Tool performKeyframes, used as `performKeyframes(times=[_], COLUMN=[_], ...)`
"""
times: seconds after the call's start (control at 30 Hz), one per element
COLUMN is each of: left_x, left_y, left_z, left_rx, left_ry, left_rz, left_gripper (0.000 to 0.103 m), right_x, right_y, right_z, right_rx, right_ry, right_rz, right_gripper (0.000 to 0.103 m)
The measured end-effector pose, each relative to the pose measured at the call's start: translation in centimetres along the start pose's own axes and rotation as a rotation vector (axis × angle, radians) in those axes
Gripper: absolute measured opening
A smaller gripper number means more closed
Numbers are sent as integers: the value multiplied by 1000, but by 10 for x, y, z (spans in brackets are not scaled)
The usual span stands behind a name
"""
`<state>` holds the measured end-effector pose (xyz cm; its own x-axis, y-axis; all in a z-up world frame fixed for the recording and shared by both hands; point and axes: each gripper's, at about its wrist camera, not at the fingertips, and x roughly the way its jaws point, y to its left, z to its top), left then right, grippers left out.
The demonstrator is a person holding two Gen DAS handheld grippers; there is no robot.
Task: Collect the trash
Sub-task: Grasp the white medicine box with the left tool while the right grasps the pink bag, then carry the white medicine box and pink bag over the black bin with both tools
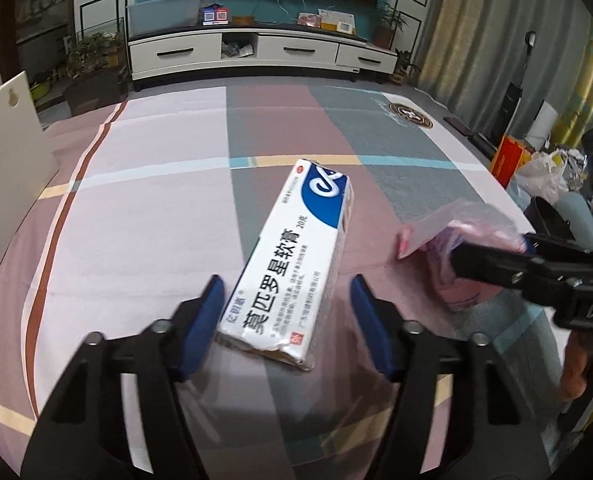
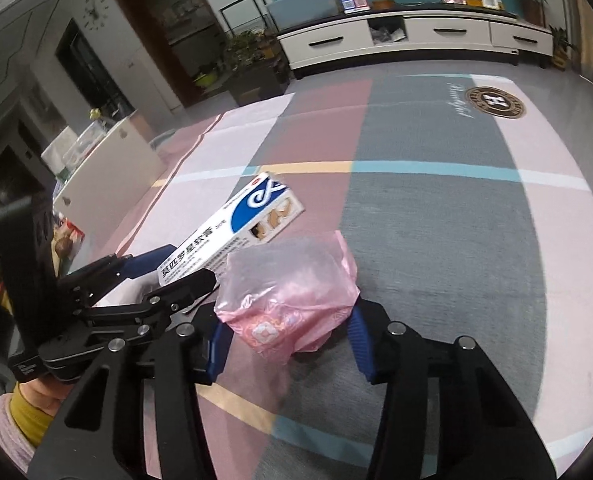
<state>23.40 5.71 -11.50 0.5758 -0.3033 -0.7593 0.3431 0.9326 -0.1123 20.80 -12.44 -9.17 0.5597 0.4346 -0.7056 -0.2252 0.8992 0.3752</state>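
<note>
We hold our left gripper (image 1: 286,312) low over the patchwork cloth (image 1: 144,216), its blue pads (image 1: 200,320) standing on either side of the near end of a white and blue ointment box (image 1: 292,264). There is a visible gap between each pad and the carton, so the jaws are partly open and have no hold on it. The box lies lengthwise away from us on the cloth, its near end dented and torn.

Our right gripper (image 2: 288,340) sits just beside the left one, and its pads (image 2: 360,344) flank a crumpled pink plastic packet (image 2: 292,292) that rests on the cloth right next to the box. The left pad looks to be at the packet's edge, the right one stands a little clear; we cannot tell whether the packet is actually pinched.

Across the room stand a white TV cabinet (image 1: 256,52) and potted plants (image 1: 92,60)
</note>
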Motion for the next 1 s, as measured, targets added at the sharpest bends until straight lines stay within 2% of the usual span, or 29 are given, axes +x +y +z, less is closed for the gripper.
performKeyframes(times=[0.03,0.2,0.23,0.37,0.67,1.0], left_x=[1,0,-2,-19,-67,-122], left_y=[-3,-11,-14,-22,-45,-85], left_z=[0,-3,-5,-12,-37,-69], left_rx=[6,5,-3,-45,-119,-156], left_ry=[6,8,8,-21,-34,-57], left_rz=[-1,5,3,0,67,69], left_gripper=[49,45,40,40,40,40], right_x=[-5,-19,-21,-35,-78,-127], right_y=[-3,-13,-14,-18,-29,-26], right_z=[-1,-5,-6,-14,-46,-85], right_rx=[5,28,29,36,61,43], right_ry=[-7,-23,-25,-31,-39,-35], right_rz=[-5,-10,-11,-15,-12,-40], right_gripper=[50,50,50,50,50,50])
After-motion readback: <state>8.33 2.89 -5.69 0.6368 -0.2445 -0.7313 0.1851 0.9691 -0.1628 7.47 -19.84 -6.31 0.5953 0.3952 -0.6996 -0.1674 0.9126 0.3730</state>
